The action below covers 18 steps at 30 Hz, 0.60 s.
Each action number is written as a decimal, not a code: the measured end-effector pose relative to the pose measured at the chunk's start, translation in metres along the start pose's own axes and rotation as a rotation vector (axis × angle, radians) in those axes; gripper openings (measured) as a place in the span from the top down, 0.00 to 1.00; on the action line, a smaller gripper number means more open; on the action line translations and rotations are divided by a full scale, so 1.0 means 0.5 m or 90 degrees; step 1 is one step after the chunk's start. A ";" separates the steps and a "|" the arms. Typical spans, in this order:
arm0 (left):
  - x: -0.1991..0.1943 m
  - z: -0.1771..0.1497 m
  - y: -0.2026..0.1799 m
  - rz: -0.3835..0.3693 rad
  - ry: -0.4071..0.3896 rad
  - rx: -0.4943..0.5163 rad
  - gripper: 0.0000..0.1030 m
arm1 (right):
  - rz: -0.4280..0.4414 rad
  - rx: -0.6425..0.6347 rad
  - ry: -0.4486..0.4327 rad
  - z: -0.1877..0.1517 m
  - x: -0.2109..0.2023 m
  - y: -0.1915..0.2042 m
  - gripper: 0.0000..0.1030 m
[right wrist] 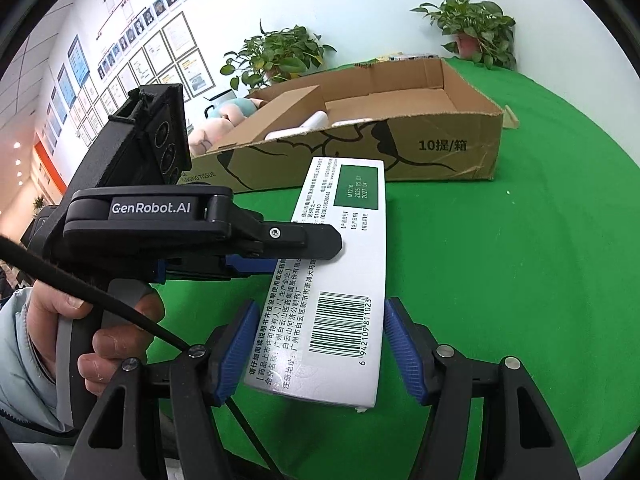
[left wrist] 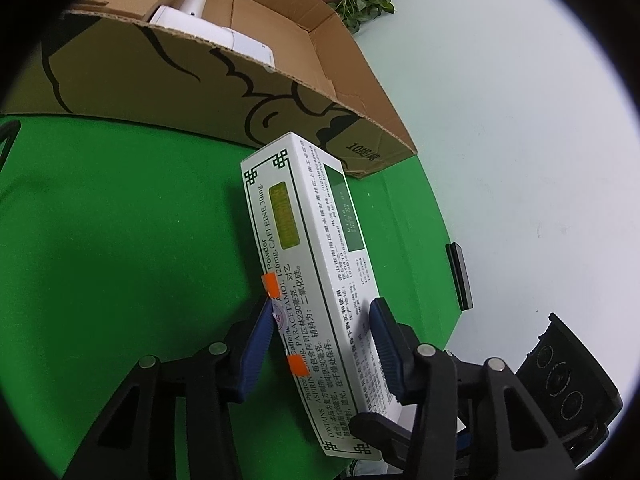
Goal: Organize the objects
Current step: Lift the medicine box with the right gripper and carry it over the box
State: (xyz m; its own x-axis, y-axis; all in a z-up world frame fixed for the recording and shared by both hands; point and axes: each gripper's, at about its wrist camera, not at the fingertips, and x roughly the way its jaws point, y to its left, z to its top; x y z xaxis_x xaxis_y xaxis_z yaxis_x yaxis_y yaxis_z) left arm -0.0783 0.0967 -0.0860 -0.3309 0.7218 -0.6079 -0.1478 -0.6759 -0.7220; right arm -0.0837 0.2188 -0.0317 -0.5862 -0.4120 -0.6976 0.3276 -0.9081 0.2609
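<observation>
A long white medicine box (left wrist: 296,264) with green print hangs tilted over the green tabletop (left wrist: 120,220), held by both grippers. My left gripper (left wrist: 320,312) has its blue pads pressed on the box's two long faces. From the right wrist view the left gripper (right wrist: 320,252) clamps the same medicine box (right wrist: 344,264) from the left, one finger lying across its top. My right gripper (right wrist: 320,308) is shut on the near, barcode end, its pads against both long edges. A finger (left wrist: 372,420) of the right gripper shows under the box's near end.
An open cardboard carton (right wrist: 400,148) stands just beyond the medicine box, holding white items (right wrist: 316,120); a plush toy (right wrist: 224,116) lies behind it. Potted plants (right wrist: 476,28) stand at the far table edge. A person's hand (right wrist: 100,340) grips the left handle. A black clip (left wrist: 460,276) sits on the table's edge.
</observation>
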 end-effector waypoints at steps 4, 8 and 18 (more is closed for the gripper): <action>-0.026 -0.001 -0.018 -0.003 -0.017 0.017 0.56 | -0.005 -0.015 -0.022 0.006 -0.014 0.014 0.40; -0.062 0.003 -0.051 0.003 -0.039 0.047 0.57 | -0.011 -0.032 -0.051 0.020 -0.033 0.033 0.41; -0.121 0.011 -0.139 0.039 -0.087 0.122 0.59 | -0.019 -0.047 -0.112 0.061 -0.076 0.056 0.41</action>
State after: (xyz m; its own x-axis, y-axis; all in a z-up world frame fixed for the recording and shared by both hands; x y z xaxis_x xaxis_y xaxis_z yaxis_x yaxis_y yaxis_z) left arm -0.0532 0.0992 0.0028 -0.4658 0.6604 -0.5889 -0.2940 -0.7432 -0.6010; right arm -0.0748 0.2066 0.0227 -0.7150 -0.3972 -0.5754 0.3572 -0.9150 0.1878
